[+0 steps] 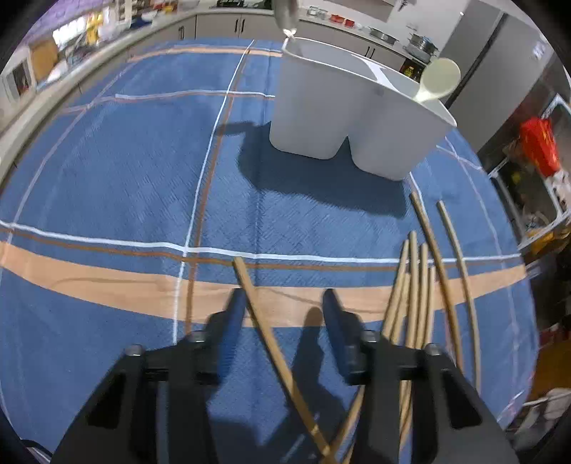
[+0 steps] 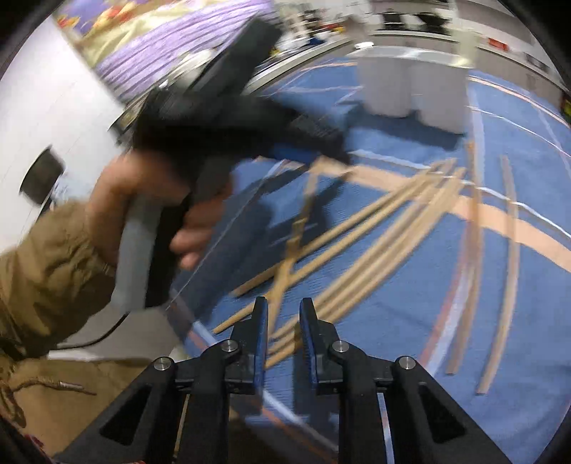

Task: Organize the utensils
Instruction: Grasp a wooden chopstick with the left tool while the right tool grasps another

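Observation:
Several wooden chopsticks (image 1: pixel 414 285) lie scattered on the blue striped cloth (image 1: pixel 125 171). My left gripper (image 1: pixel 283 303) is low over the cloth with its jaws apart. One slanted chopstick (image 1: pixel 257 303) runs between them, close to the left finger. In the right wrist view my right gripper (image 2: pixel 283 310) has its jaws narrowly apart over crossed chopsticks (image 2: pixel 374 228), a stick end showing in the gap. A white divided holder (image 1: pixel 357 117) stands beyond, holding a white spoon (image 1: pixel 440 80) and a metal utensil (image 1: pixel 285 14).
A hand (image 2: pixel 142 200) in a tan sleeve (image 2: pixel 46 271) grips the left tool, blurred in the right wrist view. Two longer sticks (image 1: pixel 460 271) lie at the right. Kitchen counters (image 1: pixel 221 25) and a grey fridge (image 1: pixel 499 60) ring the table.

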{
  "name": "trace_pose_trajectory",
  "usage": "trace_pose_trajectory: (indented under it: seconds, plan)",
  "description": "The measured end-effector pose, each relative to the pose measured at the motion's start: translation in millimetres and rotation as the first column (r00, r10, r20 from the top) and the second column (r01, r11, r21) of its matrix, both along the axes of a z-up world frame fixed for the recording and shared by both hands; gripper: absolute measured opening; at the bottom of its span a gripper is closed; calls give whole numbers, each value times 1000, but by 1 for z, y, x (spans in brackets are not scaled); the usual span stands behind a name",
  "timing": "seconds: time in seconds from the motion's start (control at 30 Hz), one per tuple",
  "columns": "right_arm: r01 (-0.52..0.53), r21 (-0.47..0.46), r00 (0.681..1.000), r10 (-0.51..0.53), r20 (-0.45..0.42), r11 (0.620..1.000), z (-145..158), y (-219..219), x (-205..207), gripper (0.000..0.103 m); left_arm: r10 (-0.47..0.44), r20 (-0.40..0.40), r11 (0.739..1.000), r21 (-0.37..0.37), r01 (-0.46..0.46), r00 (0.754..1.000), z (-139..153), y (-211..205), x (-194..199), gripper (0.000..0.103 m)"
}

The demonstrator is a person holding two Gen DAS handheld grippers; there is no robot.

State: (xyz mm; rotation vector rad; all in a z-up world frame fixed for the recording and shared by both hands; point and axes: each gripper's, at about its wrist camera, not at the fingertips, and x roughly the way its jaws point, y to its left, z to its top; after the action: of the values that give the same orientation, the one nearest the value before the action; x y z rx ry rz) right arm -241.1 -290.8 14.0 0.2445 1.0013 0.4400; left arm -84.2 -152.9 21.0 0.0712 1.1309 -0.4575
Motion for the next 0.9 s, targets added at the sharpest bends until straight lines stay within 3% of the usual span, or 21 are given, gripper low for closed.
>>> trace_pose_trajectory:
  seconds: [0.03, 0.1, 0.27, 0.4, 0.53, 0.73, 0.9]
  plan:
    - [59, 7, 998, -59, -2, 998, 0, -18, 2, 20, -12, 10, 1000, 12, 12, 1000, 0, 0, 1, 19]
    - [169, -10, 986, -169, -14, 986, -1, -46, 7, 20, -12, -6, 1000, -1, 12, 1000, 0, 4, 1, 11]
    - [346, -121, 937, -349, -3, 930, 1, -103, 30, 20, 42, -49, 996, -83, -46, 998, 10, 28, 3, 11]
    - [382, -175, 923, -385, 18, 907, 6, -120, 64, 20, 72, -76, 992, -103, -80, 995, 10, 35, 5, 12]
    - [382, -219, 921, -390, 8, 898, 0, -136, 94, 20, 66, -81, 995, -74, -72, 995, 6, 30, 4, 26]
    - [354, -261, 928, -372, -22, 898, -15, -128, 119, 20, 47, -87, 998, -45, -51, 995, -1, 12, 11, 26]
    - [356, -257, 930, -367, 9, 898, -6, -125, 130, 20, 9, -51, 1000, -6, -10, 999, -1, -4, 13, 26]
